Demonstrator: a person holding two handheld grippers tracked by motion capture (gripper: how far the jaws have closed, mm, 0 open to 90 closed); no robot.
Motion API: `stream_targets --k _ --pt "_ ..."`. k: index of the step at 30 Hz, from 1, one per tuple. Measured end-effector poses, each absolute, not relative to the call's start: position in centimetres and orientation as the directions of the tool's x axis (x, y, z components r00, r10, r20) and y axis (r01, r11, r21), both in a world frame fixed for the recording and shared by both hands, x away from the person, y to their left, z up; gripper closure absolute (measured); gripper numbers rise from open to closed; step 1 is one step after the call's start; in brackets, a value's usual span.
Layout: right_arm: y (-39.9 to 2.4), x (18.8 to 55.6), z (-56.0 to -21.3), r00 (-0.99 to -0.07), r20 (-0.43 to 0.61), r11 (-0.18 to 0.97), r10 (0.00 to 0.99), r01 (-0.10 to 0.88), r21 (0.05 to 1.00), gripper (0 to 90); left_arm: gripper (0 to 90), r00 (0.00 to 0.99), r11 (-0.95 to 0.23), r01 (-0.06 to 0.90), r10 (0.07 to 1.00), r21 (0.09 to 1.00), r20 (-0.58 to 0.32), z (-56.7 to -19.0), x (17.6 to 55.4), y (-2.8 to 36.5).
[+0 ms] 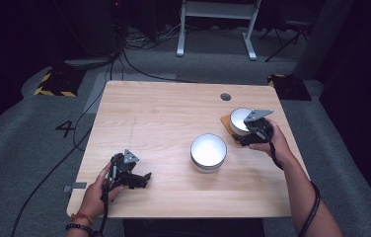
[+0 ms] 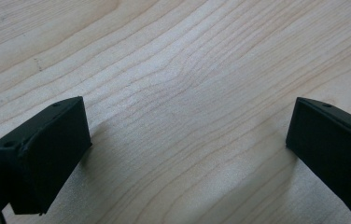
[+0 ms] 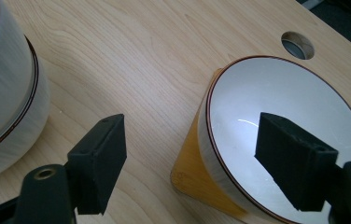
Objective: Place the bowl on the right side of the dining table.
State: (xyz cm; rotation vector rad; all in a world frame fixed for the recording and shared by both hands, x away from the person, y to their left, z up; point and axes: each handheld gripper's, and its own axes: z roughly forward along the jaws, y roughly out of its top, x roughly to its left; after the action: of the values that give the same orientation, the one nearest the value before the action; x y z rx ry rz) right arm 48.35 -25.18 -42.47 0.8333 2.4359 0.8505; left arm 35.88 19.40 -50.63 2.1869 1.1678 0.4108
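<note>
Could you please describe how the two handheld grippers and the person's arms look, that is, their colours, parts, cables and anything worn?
Both the left gripper and the right gripper are black, each with a grey three-cornered plate on top and a black cable trailing back. Their jaws are blocky black pads. The left wrist wears a red-orange bracelet and a dark beaded one; the right forearm wears a black band. No sleeves show.

Left gripper (image 1: pixel 141 178): black body, grey three-cornered plate on top, black cable trailing. Right gripper (image 1: pixel 246 132): same build. Blocky black fingers (image 3: pixel 98 161), brass-ringed screw holes. Beaded bracelets (image 1: pixel 78 221) beside left gripper's cable.
</note>
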Motion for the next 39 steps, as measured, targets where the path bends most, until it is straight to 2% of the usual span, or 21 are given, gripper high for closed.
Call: stream_targets --k 14,30,39 --pt "-25.7 47.0 -41.7 -0.711 -0.210 0.618 0.671 0.380 0.688 26.3 0.0 0.562 -0.420 0.636 0.827 0.648 -0.016 -50.6 35.9 19.4" --pt "-26.1 45.2 -41.4 -0.731 -0.247 0.648 0.636 0.333 0.685 26.8 0.0 0.562 -0.420 0.635 0.827 0.648 -0.015 -50.6 35.9 19.4" --pt "-26.5 44.2 -41.4 -0.730 -0.243 0.649 0.639 0.342 0.680 26.5 0.0 0.561 -0.418 0.635 0.827 0.649 -0.016 -50.6 35.9 19.4"
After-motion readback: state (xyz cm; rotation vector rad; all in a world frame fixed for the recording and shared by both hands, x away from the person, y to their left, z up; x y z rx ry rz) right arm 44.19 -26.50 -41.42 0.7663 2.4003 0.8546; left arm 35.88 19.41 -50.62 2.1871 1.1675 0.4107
